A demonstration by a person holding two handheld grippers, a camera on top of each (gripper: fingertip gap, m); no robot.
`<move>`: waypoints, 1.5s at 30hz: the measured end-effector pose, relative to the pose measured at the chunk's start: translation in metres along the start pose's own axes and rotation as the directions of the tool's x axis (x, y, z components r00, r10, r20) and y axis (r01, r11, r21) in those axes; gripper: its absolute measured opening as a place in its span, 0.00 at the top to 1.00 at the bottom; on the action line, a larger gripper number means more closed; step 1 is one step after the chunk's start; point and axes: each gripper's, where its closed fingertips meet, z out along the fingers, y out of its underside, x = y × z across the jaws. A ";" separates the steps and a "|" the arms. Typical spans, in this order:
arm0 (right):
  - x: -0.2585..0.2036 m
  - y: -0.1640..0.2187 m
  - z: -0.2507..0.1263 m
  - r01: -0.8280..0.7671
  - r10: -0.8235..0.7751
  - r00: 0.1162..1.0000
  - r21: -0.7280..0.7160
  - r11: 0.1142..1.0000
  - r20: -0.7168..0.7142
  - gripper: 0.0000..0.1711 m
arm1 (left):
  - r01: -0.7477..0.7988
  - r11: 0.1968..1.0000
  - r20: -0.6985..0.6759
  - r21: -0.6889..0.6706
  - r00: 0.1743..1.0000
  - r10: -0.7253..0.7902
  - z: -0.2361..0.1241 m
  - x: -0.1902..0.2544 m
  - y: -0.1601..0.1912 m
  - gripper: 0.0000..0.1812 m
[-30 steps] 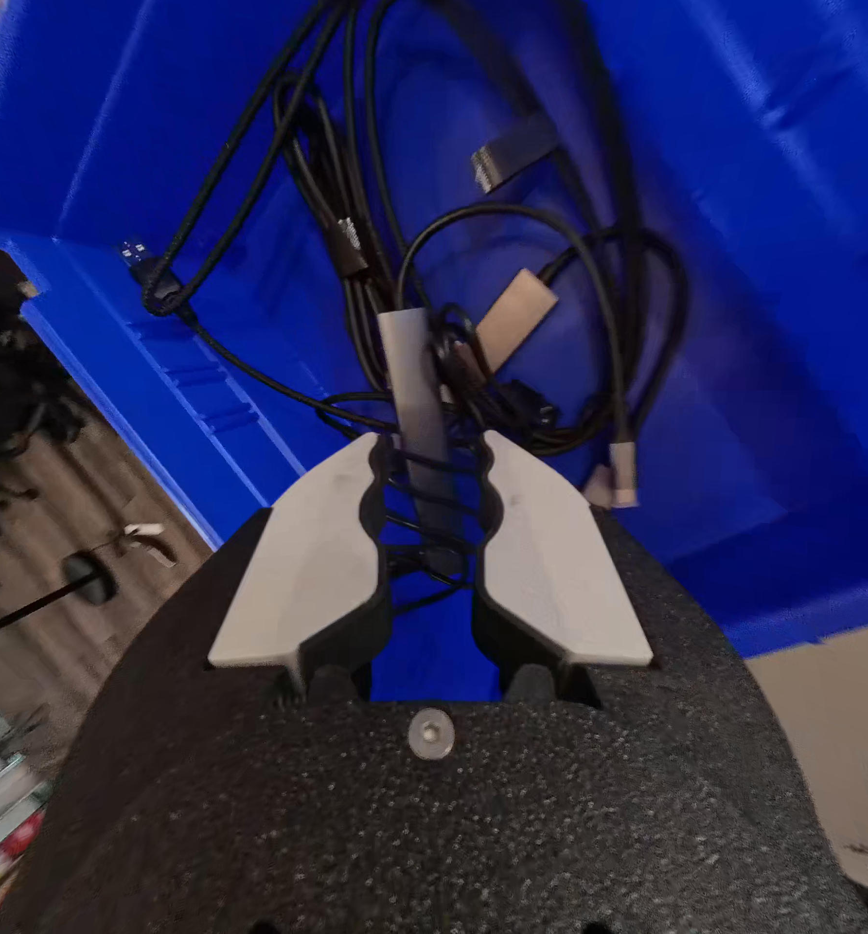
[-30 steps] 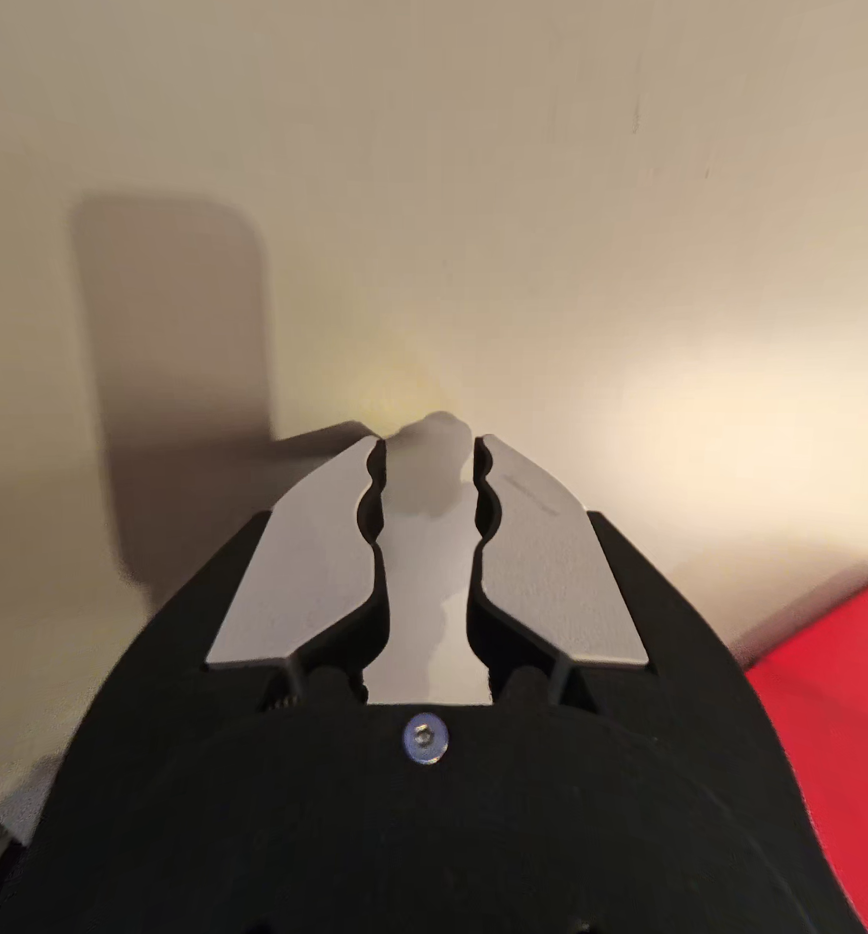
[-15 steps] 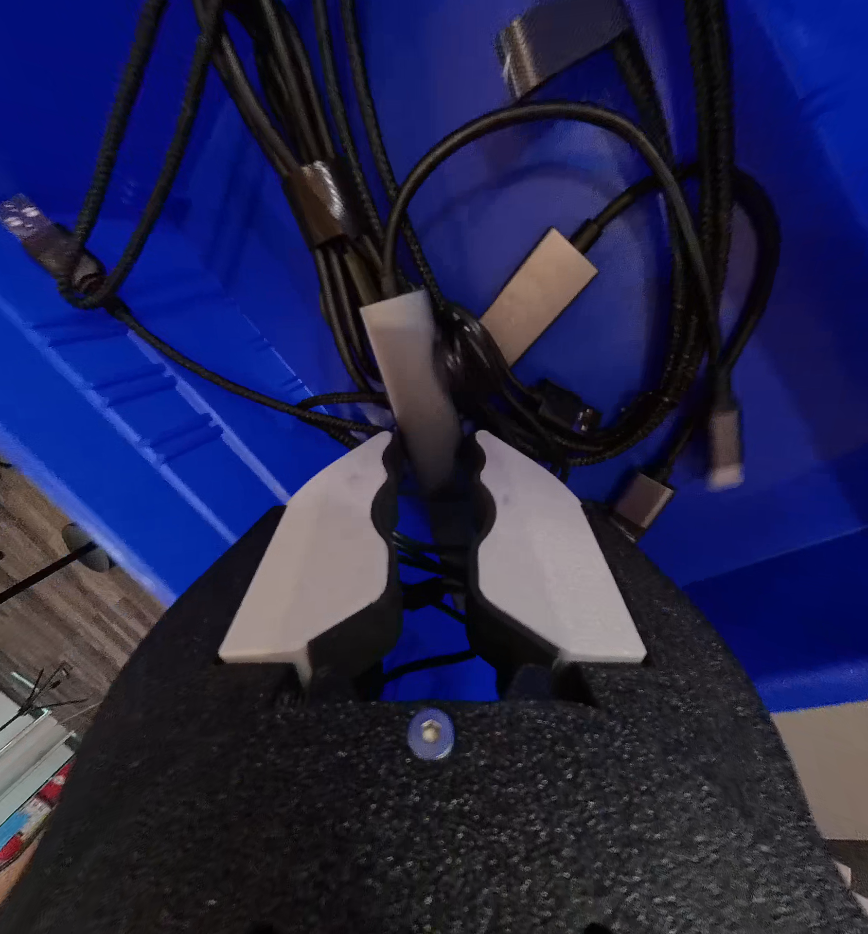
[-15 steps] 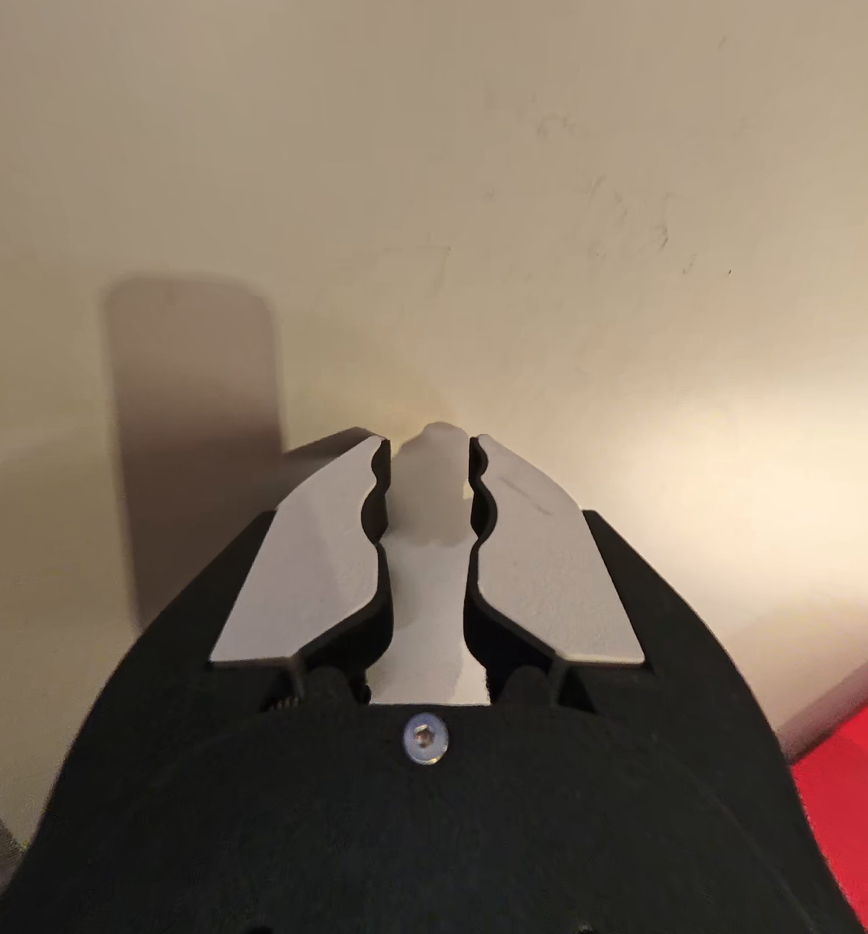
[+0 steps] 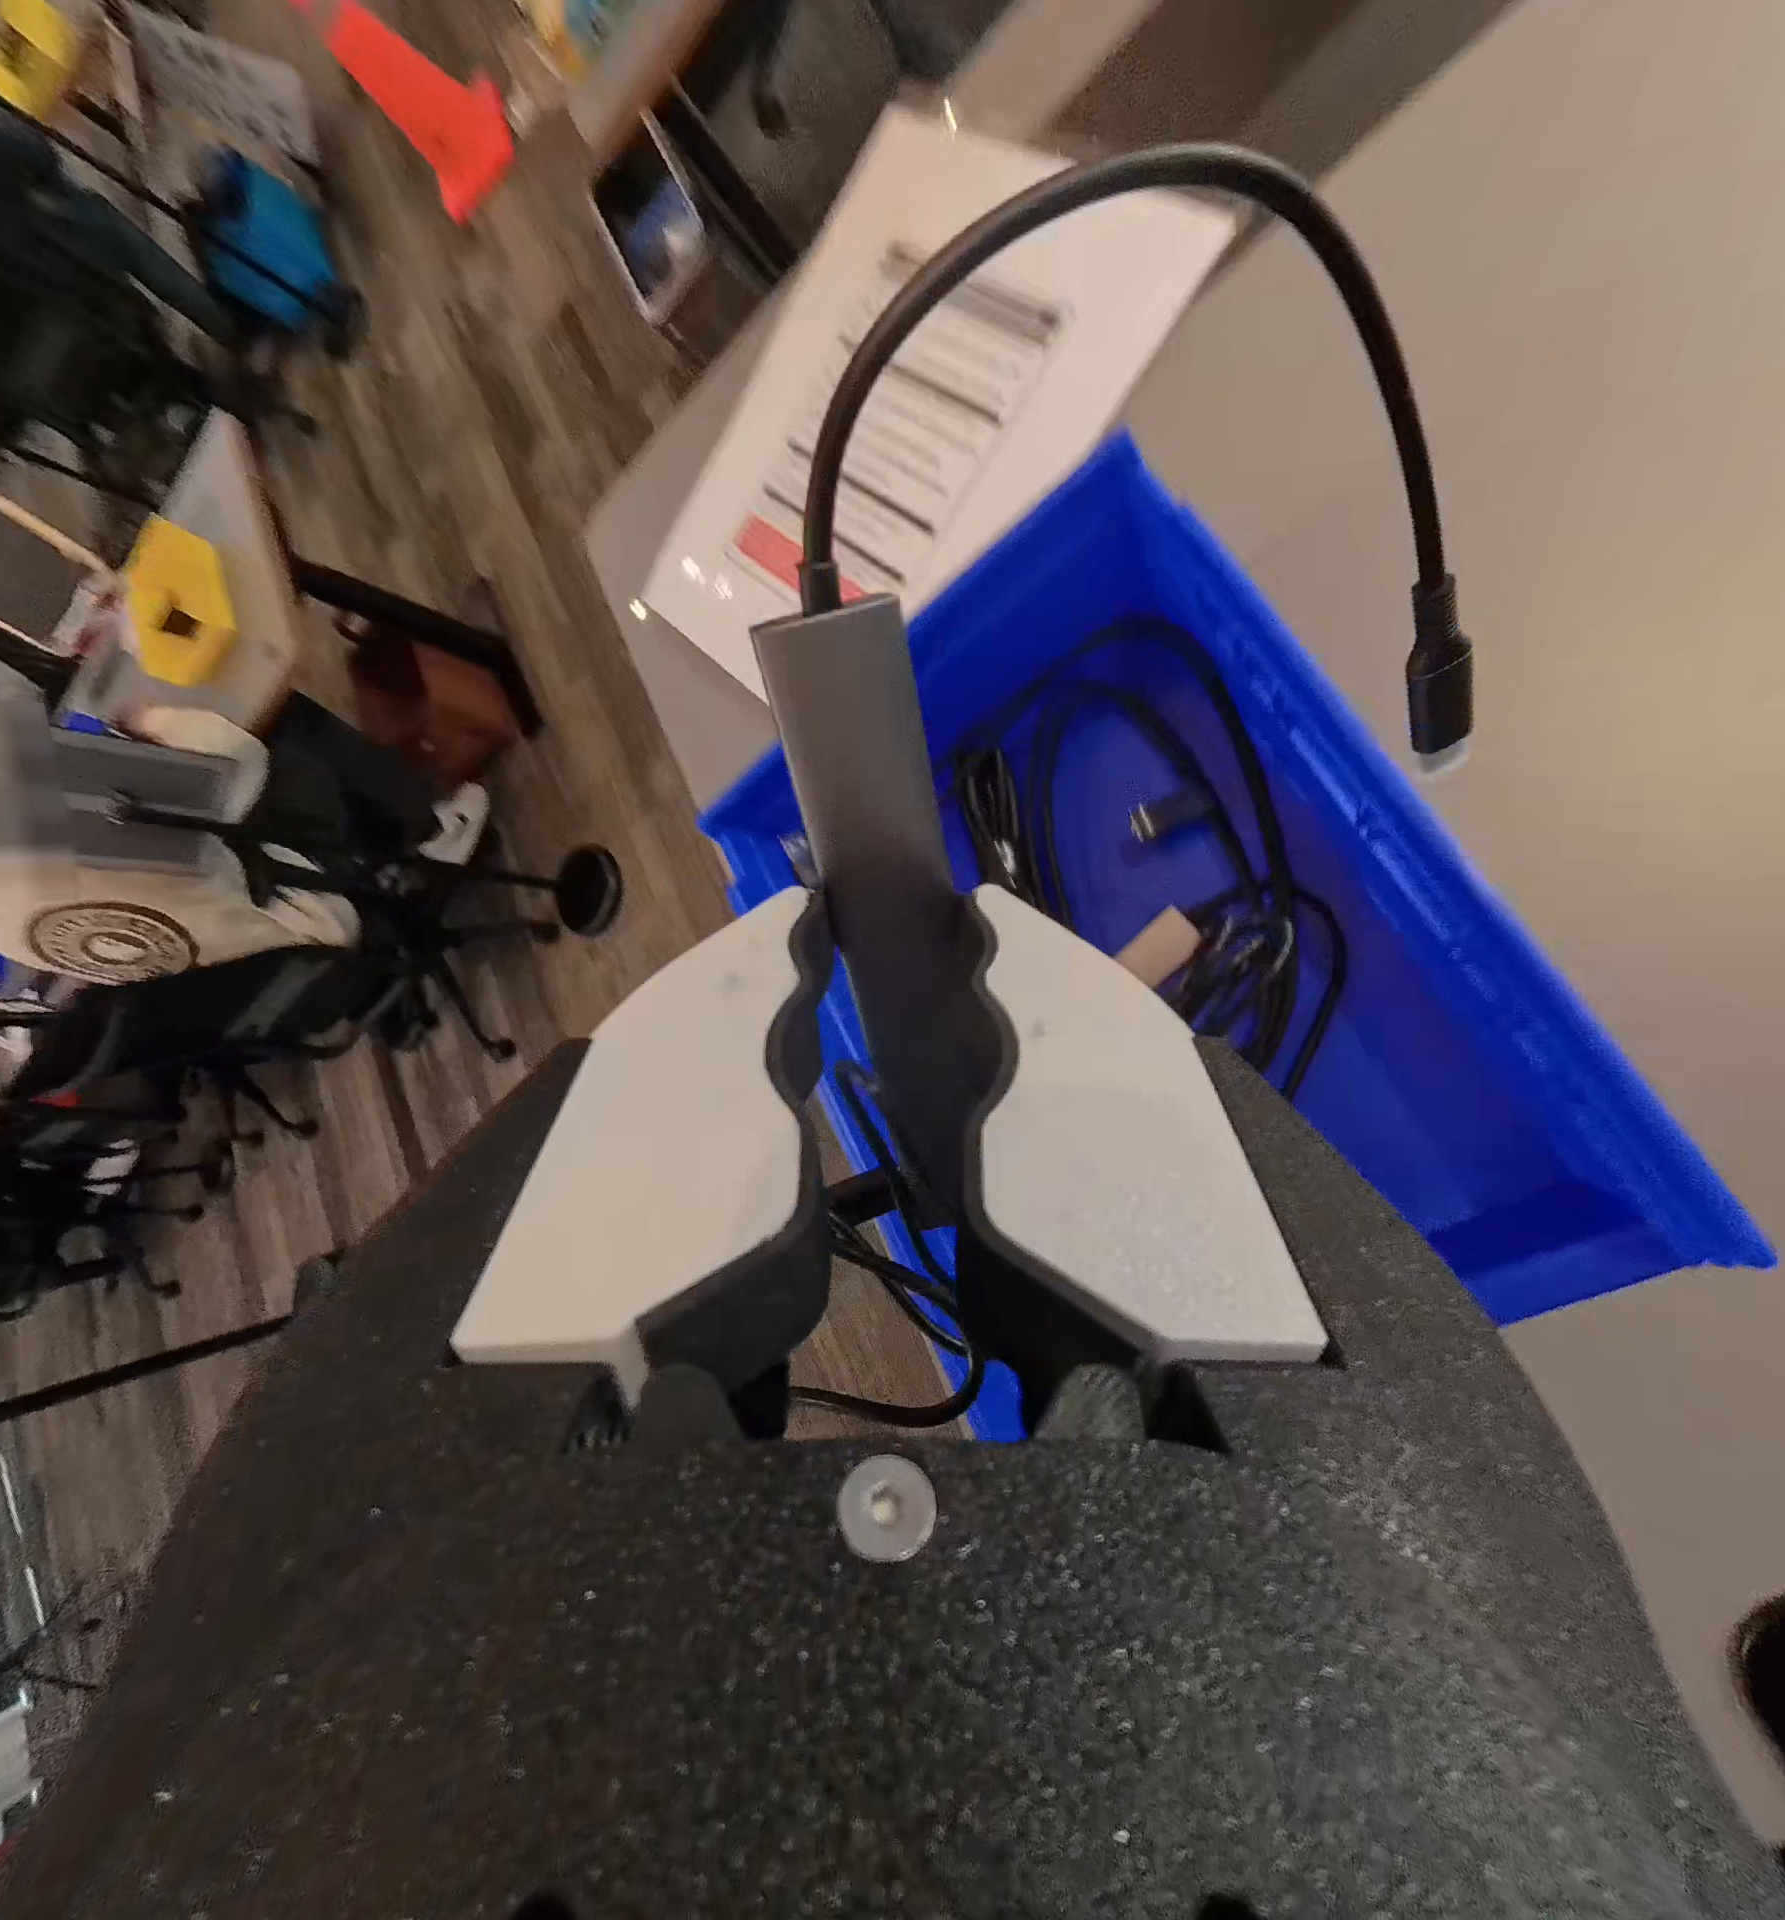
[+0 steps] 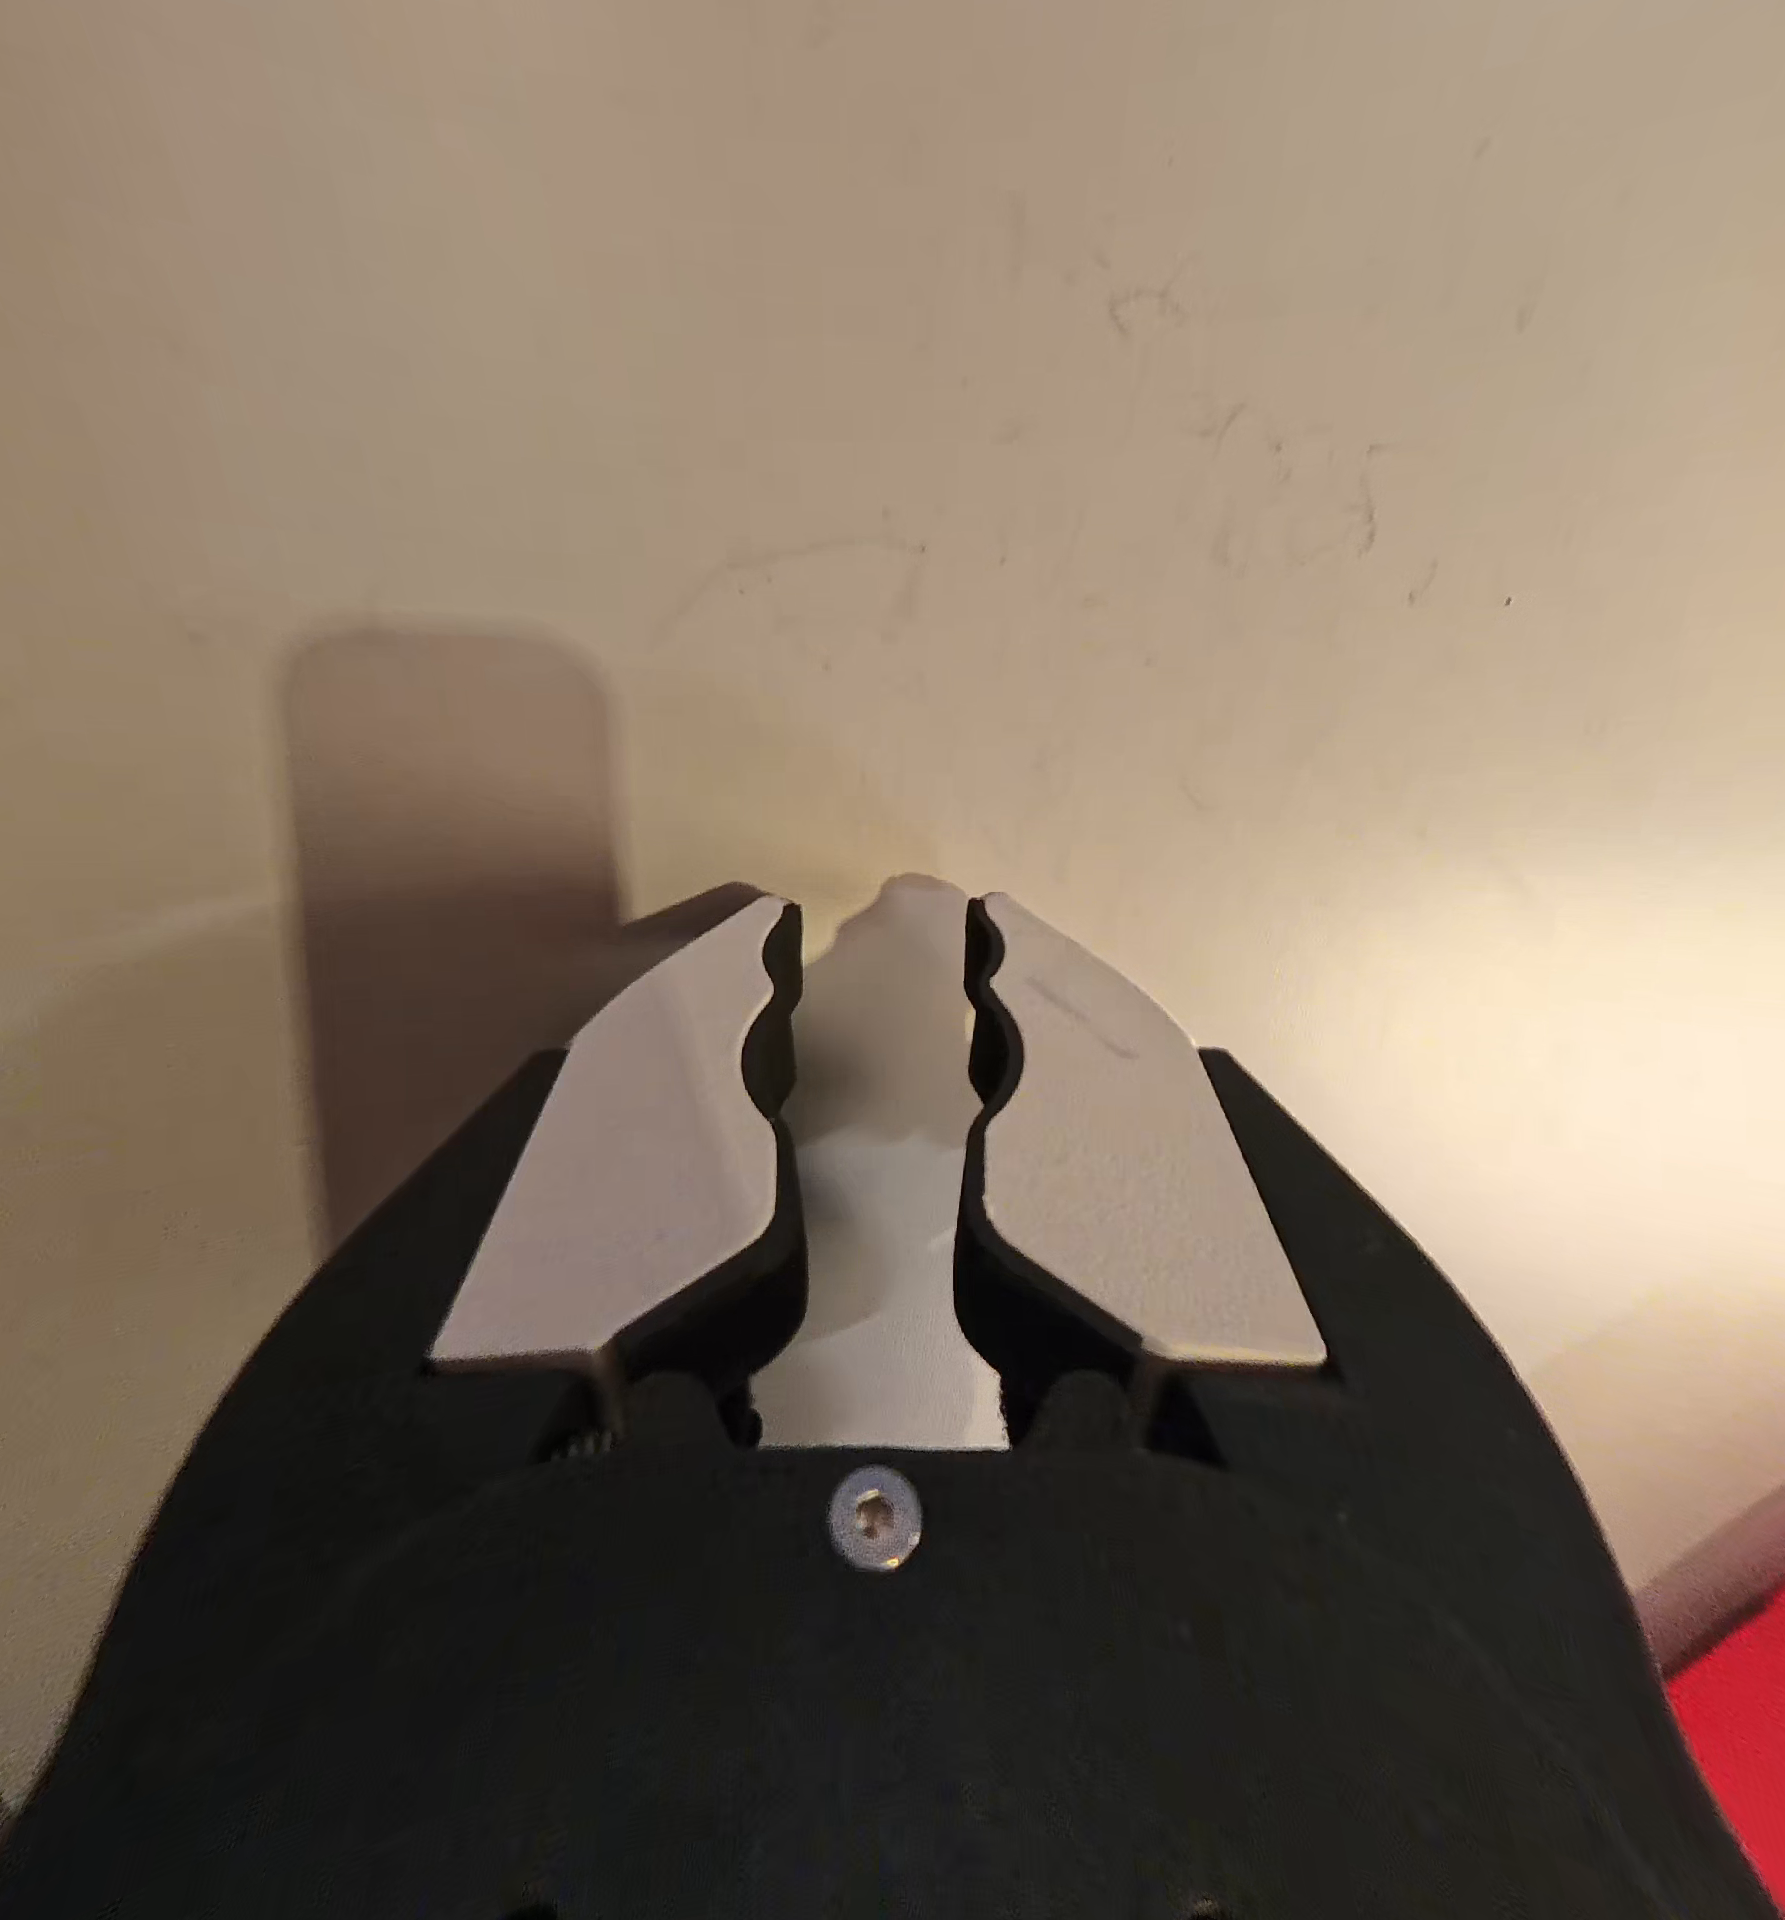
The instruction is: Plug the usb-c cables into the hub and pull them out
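Observation:
My left gripper (image 5: 893, 914) is shut on a slim grey hub (image 5: 852, 758) and holds it upright in the air above the blue bin (image 5: 1439, 935). The hub's own short black cable (image 5: 1106, 177) arcs over from its top and ends in a plug (image 5: 1439, 691) hanging free on the right. Several black cables (image 5: 1179, 831) lie tangled in the bin below. Thin black cable loops also hang between the fingers under the hub. My right gripper (image 6: 883, 914) is open and empty, close over a bare beige table surface (image 6: 1075, 416).
A white box (image 5: 919, 416) with a printed label stands beyond the bin. Office chairs (image 5: 244, 1018), a yellow block and clutter sit on the wood floor at left. A red surface (image 6: 1771, 1704) shows at the right wrist view's lower right corner. Spacing between my two grippers at the tips: around 60 cm.
My left gripper closed on the hub inside the bin and lifted it out, well above the bin; the view swung toward the room. My right gripper drifted slightly over the table.

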 end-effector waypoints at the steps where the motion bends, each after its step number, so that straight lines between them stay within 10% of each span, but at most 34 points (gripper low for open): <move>1: 0.000 0.000 0.000 0.000 0.000 1.000 0.004 1.000 0.001 0.83 | -0.003 0.999 0.024 0.034 1.000 0.003 -0.010 -0.002 -0.012 0.87; 10: -0.003 -0.021 0.011 -0.023 0.021 1.000 0.089 0.996 0.022 0.82 | 0.095 0.907 -0.218 0.411 0.976 -0.003 -0.053 0.087 -0.138 0.87; 19: -0.023 -0.074 0.030 -0.027 0.022 0.999 0.230 0.973 0.023 0.79 | 0.339 0.791 -0.651 0.509 0.753 0.096 -0.037 0.240 -0.222 0.87; 33: -0.002 -0.076 0.024 -0.236 0.232 0.971 0.327 0.915 0.050 0.79 | 0.732 0.671 -0.988 0.113 0.154 -0.002 0.005 0.374 -0.223 0.87; 45: 0.017 -0.112 0.012 -0.194 0.234 0.972 0.527 0.828 -0.010 0.73 | 0.858 0.490 -0.982 -0.155 -0.080 -0.171 0.019 0.413 -0.187 0.87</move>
